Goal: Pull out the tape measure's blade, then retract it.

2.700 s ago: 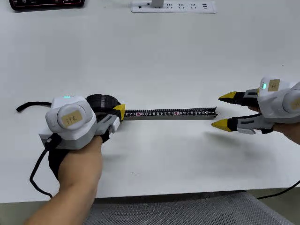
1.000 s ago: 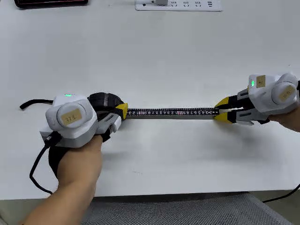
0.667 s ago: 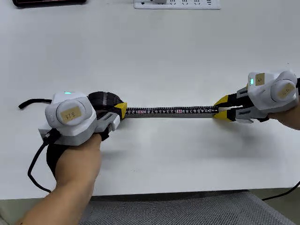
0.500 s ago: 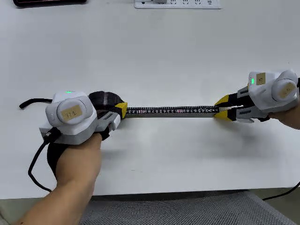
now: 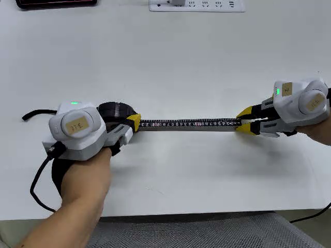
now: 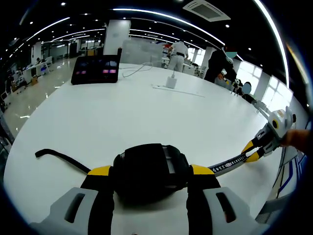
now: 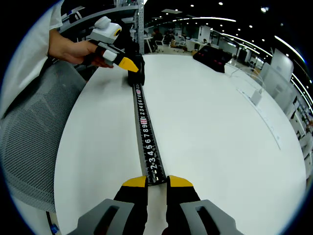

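Blade (image 5: 189,123) is lying stretched across the table (image 5: 170,62), right gripper (image 7: 156,182) pinching its tip, left gripper (image 6: 151,171) clamping the case (image 5: 116,112). Pull-out is looking done; next move is prob. needing a slow, controlled feed back twd the case.

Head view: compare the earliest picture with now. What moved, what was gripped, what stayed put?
The right gripper moved in to the free end of the blade and shut its jaws on it; earlier they were open, clear of the tip. The left gripper still clamps the tape measure case, and the blade is pulled out about as far.
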A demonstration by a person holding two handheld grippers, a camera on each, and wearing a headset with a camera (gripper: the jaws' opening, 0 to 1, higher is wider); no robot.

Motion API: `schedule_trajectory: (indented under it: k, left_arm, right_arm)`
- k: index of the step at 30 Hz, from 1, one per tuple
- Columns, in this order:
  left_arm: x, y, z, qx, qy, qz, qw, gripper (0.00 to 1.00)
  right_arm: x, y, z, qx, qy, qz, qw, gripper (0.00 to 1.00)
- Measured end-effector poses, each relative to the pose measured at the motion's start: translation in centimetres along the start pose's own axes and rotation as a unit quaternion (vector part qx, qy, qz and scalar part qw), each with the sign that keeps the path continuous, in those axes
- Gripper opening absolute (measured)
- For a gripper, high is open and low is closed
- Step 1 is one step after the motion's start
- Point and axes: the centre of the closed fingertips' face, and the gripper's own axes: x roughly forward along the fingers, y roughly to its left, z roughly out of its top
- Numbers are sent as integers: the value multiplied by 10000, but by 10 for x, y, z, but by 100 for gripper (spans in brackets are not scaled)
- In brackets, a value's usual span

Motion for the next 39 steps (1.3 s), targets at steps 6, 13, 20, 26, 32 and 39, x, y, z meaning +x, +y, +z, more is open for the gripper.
schedule_trajectory:
  k: [6, 13, 20, 26, 32, 39]
  left_arm:
    - [0, 0, 0, -18, -7, -12, 10000, 55]
    - [0, 0, 0, -64, -15, -25, 10000, 55]
    - [0, 0, 0, -102, -7, -38, 9999, 55]
    - [0, 1, 0, -140, -5, -50, 9999, 55]
    - [0, 1, 0, -166, -1, -63, 9998, 55]
    - [0, 1, 0, -199, 0, -85, 9998, 55]
  right_arm:
    - [4, 1, 6, -3, -40, 27, 10000, 10]
    - [7, 0, 13, -3, -96, 50, 9999, 10]
    - [13, 2, 21, -17, -156, 101, 9998, 10]
    - [17, 4, 27, -46, -203, 135, 9997, 10]
    - [20, 5, 32, -57, -247, 164, 9995, 10]
    - [23, 7, 37, -68, -276, 192, 9994, 10]
